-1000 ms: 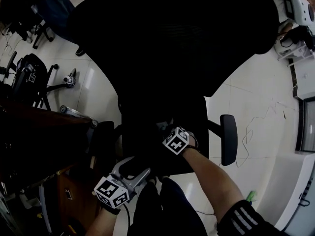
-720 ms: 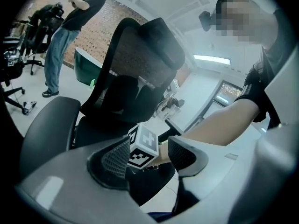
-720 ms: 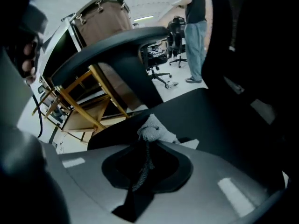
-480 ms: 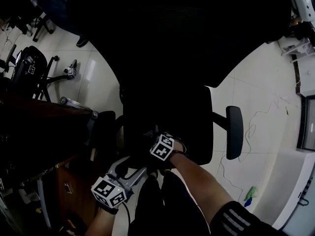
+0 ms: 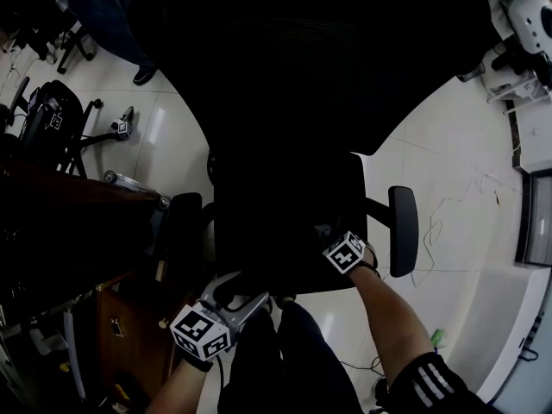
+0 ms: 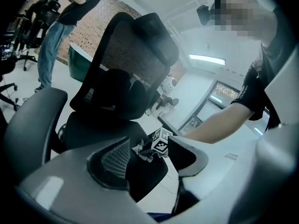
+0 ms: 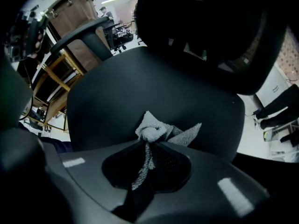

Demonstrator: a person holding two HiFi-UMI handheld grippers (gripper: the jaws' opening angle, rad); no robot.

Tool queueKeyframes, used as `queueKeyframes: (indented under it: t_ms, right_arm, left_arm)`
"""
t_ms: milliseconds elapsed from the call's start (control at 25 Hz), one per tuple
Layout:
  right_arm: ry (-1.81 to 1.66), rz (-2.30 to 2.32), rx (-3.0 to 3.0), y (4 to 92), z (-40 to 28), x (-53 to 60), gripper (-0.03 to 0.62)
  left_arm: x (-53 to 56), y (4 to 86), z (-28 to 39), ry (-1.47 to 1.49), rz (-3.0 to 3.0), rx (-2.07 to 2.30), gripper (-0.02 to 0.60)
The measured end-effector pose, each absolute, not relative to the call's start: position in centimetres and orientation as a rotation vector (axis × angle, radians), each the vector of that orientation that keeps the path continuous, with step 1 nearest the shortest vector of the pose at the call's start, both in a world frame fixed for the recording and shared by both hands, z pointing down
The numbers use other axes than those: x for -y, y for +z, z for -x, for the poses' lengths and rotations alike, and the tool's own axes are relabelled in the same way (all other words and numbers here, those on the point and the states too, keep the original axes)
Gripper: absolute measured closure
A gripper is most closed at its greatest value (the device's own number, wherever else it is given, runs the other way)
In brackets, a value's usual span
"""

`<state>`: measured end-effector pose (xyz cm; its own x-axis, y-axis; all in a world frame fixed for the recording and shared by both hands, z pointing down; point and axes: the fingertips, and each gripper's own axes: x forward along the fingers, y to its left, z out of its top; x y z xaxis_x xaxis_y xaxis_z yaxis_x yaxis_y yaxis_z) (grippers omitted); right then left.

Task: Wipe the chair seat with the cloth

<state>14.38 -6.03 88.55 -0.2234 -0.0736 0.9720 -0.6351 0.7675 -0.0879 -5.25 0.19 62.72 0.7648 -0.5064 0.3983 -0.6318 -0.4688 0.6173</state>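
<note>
A black office chair fills the head view, its seat (image 5: 285, 214) below the broad backrest (image 5: 310, 59). My right gripper (image 5: 332, 235) rests on the seat's front right part, shut on a crumpled grey cloth (image 7: 161, 130) that lies bunched on the seat (image 7: 140, 87). In the right gripper view a strip of cloth hangs back between the closed jaws of this gripper (image 7: 148, 144). My left gripper (image 5: 240, 290) hovers by the seat's front left edge, open and holding nothing. The left gripper view looks across the seat (image 6: 98, 127) to the cloth (image 6: 141, 151).
Armrests stand at the right (image 5: 402, 229) and left (image 5: 179, 224) of the seat. A dark wooden desk (image 5: 78, 222) is close on the left. Another chair (image 5: 47, 128) and a standing person's legs (image 5: 112, 24) are at the far left. Cables (image 5: 448, 222) trail over the white floor.
My right gripper has slid the cloth along the front of the seat, first a little left, then right to the front right corner. The left gripper has hardly moved.
</note>
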Motion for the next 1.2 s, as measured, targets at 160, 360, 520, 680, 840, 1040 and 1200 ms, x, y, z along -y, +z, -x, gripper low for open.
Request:
queueKeyframes:
  t_ms: [160, 360, 520, 680, 840, 1040, 1200]
  right_arm:
    - [0.587, -0.594, 1.815, 86.6, -11.5, 6.6, 0.553]
    - [0.63, -0.437, 2.023, 83.4, 1.8, 3.5, 0.553]
    - [0.65, -0.273, 2.107, 83.1, 11.3, -0.8, 0.553]
    - [0.619, -0.174, 2.085, 85.0, 15.2, -4.2, 0.551]
    - [0.632, -0.169, 2.063, 86.5, 13.9, -5.3, 0.553]
    - [0.578, -0.165, 1.979, 88.3, 6.1, -6.5, 0.553]
    - [0.633, -0.285, 1.891, 88.9, -3.1, -6.2, 0.553]
  left_arm:
    - [-0.7, 62.2, 6.0, 0.205, -2.158, 0.86, 0.305]
    - [-1.6, 61.2, 8.7, 0.222, -2.13, 0.913, 0.305]
    - [-2.0, 61.5, 11.2, 0.245, -2.099, 0.973, 0.305]
    - [-2.8, 62.7, 12.6, 0.263, -2.084, 0.993, 0.307]
    - [-3.0, 63.0, 12.0, 0.269, -2.074, 0.979, 0.307]
    - [-3.3, 63.6, 9.6, 0.274, -2.1, 0.921, 0.307]
    - [-2.5, 63.2, 7.2, 0.281, -2.132, 0.87, 0.307]
